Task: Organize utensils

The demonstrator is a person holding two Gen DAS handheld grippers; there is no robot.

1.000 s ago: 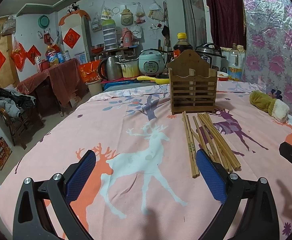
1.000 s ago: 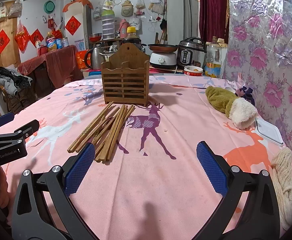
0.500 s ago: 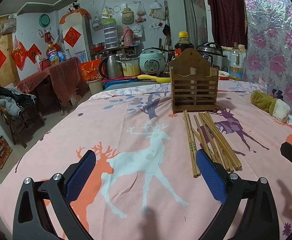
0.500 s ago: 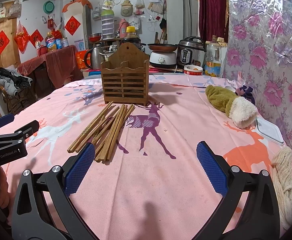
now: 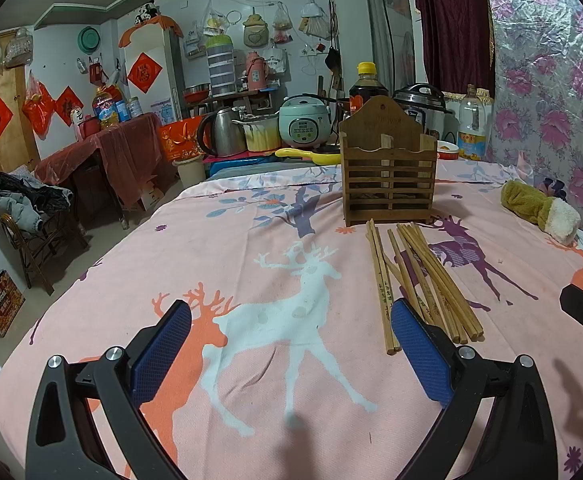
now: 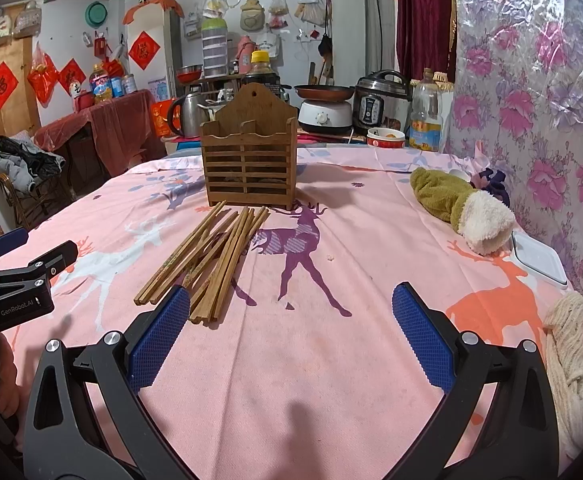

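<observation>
Several wooden chopsticks [image 5: 415, 276] lie loose on the pink deer-print tablecloth [image 5: 283, 240], just in front of a slatted wooden utensil holder [image 5: 388, 168] that stands upright. The chopsticks [image 6: 211, 260] and the holder [image 6: 249, 160] also show in the right wrist view. My left gripper [image 5: 291, 332] is open and empty, low over the cloth, with the chopstick ends by its right finger. My right gripper [image 6: 291, 320] is open and empty, with the chopstick ends by its left finger.
A green and white plush item [image 6: 459, 200] lies at the right. A white lidded box [image 6: 537, 258] and cream yarn [image 6: 571, 344] sit near the right edge. Cookers, a kettle and bottles [image 5: 365, 88] crowd a counter behind the table. The left gripper's body [image 6: 15, 276] shows at the left.
The left wrist view has shifted very slightly; the holder sits a touch more to the right. The right gripper has barely moved. Both stay open.
</observation>
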